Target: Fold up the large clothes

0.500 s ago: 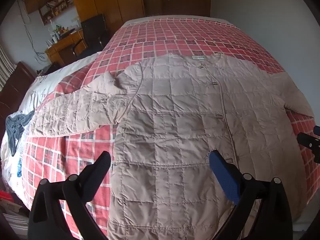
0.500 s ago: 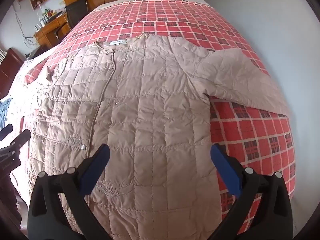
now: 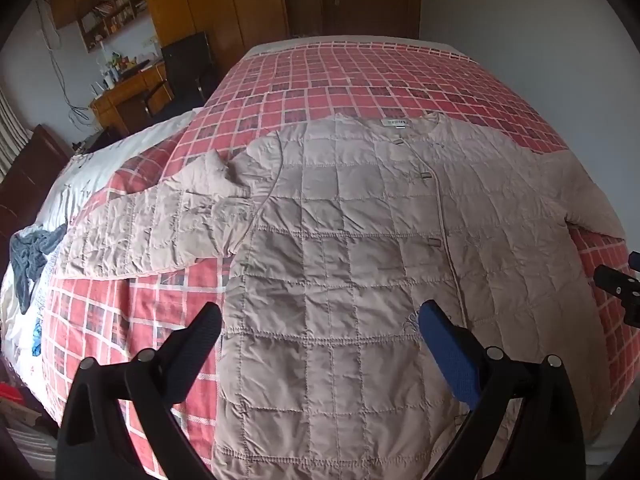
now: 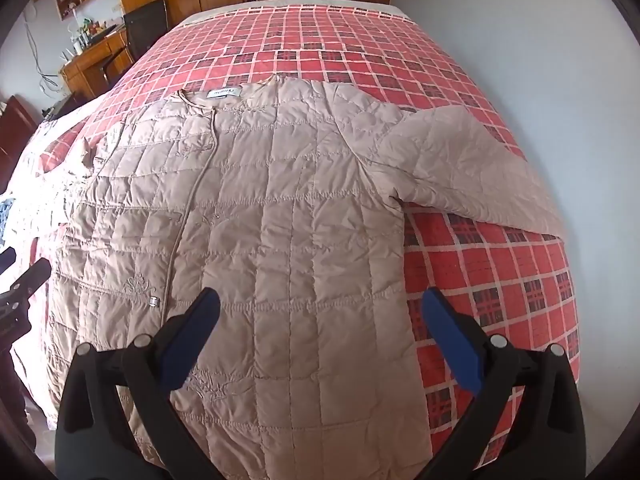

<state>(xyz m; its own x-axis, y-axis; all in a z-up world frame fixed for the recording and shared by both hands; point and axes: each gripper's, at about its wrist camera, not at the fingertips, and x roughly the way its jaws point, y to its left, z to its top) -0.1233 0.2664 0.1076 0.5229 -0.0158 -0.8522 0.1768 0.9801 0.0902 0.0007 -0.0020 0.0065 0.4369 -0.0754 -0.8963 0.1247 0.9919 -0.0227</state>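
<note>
Bedroom setup with wooden wardrobes (image 3: 224, 4) and a desk (image 3: 128, 92) at the far left, and a bed under a red plaid bedspread (image 3: 360, 72) filling most of the view. On it lies a beige quilted jacket (image 3: 352, 248), front up, long axis running near-to-far with the collar (image 4: 224, 94) pointing at the far end and the hem toward the near edge. Sleeves stick out left and right, the left one (image 3: 160, 224) a bit rumpled. Left gripper (image 3: 320, 330) and right gripper (image 4: 318, 312) both hover over the near part, tongs spread wide, holding nothing.
</note>
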